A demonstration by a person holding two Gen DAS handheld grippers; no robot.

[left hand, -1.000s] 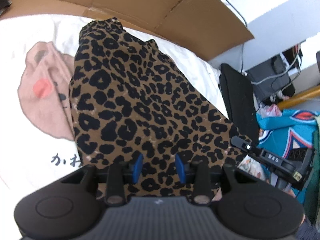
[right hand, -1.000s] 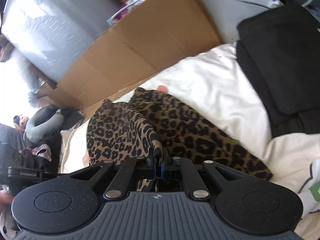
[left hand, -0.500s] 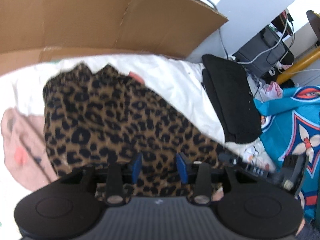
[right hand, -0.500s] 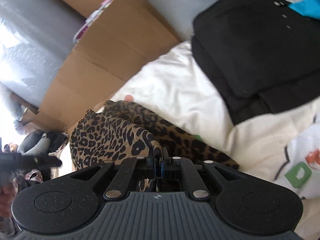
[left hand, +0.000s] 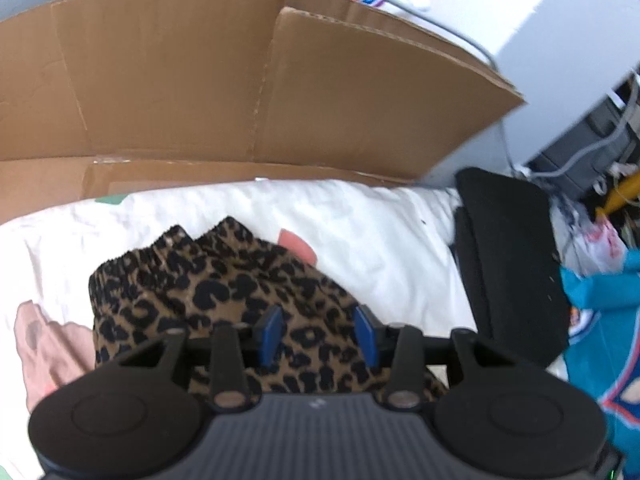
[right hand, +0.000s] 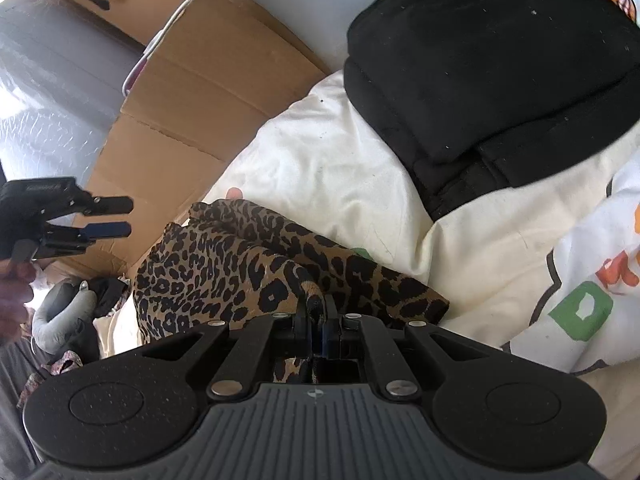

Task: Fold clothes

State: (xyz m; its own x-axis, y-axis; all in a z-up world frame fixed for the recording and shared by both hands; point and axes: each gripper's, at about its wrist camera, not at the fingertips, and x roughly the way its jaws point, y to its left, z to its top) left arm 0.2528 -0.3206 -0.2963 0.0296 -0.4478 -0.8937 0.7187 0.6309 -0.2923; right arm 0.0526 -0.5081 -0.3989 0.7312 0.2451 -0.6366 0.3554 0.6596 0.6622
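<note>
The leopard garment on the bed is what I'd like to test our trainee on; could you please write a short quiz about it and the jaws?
1. True or false: the right gripper is shut on the leopard garment.
2. Which lies beside the garment on the white bedding? A) black folded clothes B) a red towel C) a straw hat
3. Fill in: the left gripper has its jaws ____, nothing pinched between them.

Key: 1 true; 2 A; 3 open
</note>
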